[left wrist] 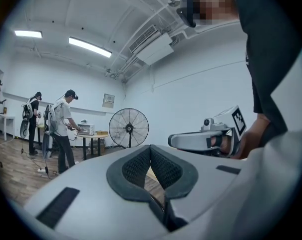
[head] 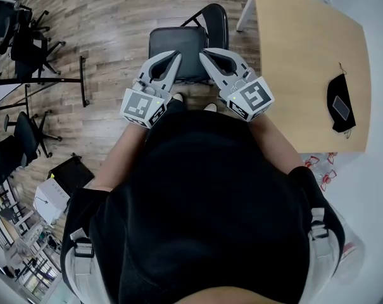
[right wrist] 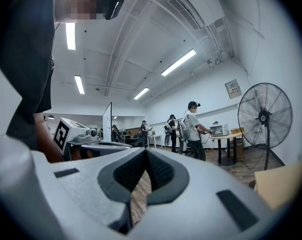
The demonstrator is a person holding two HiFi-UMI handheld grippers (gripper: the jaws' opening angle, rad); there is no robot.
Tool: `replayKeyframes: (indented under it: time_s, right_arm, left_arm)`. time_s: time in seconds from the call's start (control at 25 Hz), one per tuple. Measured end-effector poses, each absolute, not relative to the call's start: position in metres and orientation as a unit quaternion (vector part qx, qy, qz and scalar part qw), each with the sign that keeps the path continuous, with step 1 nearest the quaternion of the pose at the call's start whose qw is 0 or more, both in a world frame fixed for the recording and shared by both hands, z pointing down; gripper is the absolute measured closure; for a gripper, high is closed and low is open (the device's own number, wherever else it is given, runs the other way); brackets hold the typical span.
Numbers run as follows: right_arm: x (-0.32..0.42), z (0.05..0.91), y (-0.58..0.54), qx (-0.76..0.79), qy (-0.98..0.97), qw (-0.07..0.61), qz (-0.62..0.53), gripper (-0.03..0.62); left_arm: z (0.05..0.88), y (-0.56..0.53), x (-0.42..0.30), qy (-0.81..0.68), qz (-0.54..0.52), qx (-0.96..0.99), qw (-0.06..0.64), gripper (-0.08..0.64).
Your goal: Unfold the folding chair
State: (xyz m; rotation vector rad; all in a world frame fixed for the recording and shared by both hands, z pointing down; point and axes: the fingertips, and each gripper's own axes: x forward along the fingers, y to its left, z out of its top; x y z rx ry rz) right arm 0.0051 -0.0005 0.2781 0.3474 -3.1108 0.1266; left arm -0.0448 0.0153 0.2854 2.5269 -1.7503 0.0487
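The folding chair (head: 178, 46) stands on the wooden floor in front of me, its black seat flat and its backrest (head: 217, 23) on the far side. In the head view both grippers hover side by side over the seat's near edge, pointing level. My left gripper (head: 176, 56) is shut with nothing in it, and its dark pads (left wrist: 138, 165) meet at the tip. My right gripper (head: 203, 52) is shut and empty too, its pads (right wrist: 161, 170) closed together. Each gripper view shows the other gripper, and neither shows the chair.
A light wooden table (head: 299, 49) stands right of the chair, with a black pouch (head: 340, 103) on it. Office chairs (head: 28, 40) and a black stand are at the left. A floor fan (left wrist: 128, 128) and several people (left wrist: 64, 129) are farther off.
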Motion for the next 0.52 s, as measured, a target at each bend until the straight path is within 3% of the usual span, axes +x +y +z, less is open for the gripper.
replayKeyframes:
  time_s: [0.52]
  right_arm:
    - [0.0075, 0.2765, 0.0045, 0.109, -0.993, -0.001, 0.043, 0.592]
  left_arm:
    - [0.2838, 0.0198, -0.0425, -0.571, 0.018, 0.820, 0.035, 0.565]
